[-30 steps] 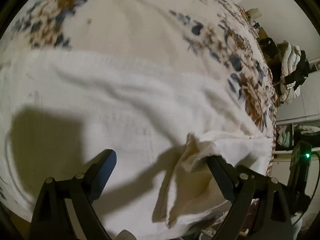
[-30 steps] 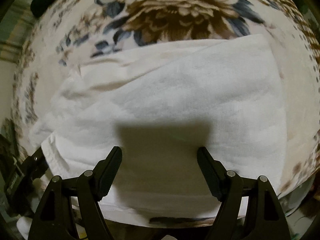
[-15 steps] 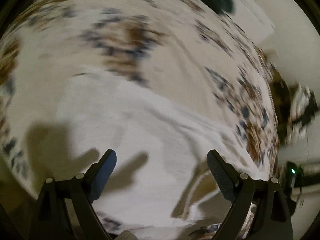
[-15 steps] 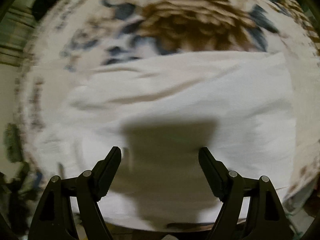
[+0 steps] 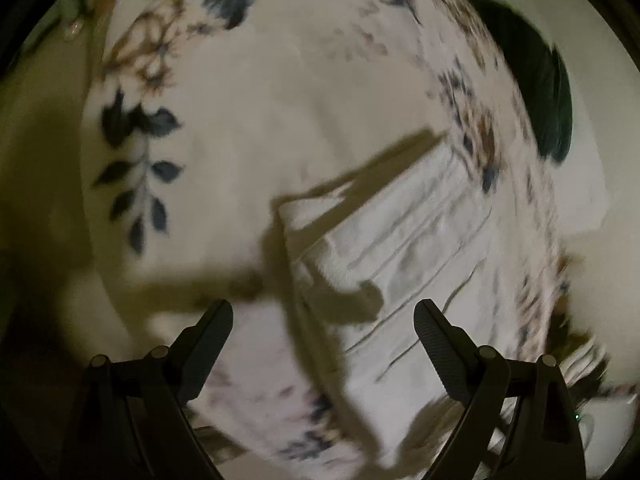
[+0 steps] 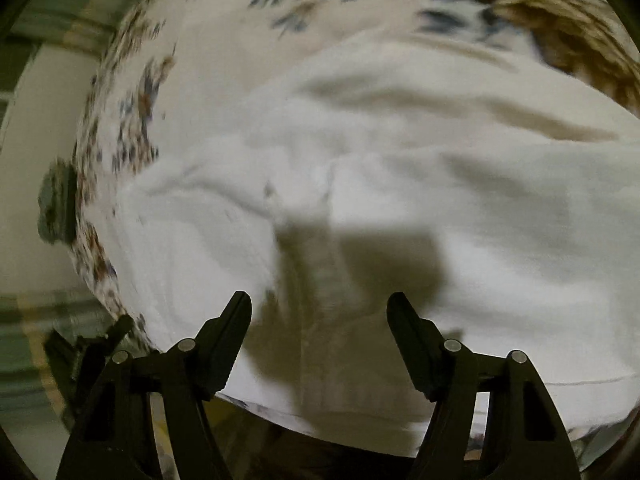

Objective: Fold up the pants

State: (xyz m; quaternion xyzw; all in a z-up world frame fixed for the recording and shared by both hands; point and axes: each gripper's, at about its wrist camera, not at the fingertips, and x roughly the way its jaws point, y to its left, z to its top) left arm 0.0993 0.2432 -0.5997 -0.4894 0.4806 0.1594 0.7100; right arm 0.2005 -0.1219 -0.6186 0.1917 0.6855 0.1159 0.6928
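While both grippers are hovering with fingers spread wide and holding nothing, the white pants [image 6: 400,184] are lying as a creased, folded bundle on the floral bedspread [image 5: 240,100]; left gripper [image 5: 323,332], right gripper [image 6: 319,320]. Folding looks partly done, with smoothing or another fold probably remaining.

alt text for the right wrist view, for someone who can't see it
The open, empty right gripper hovers above white pants spread on a floral blanket, its shadow falling on the cloth. The picture is motion-blurred.
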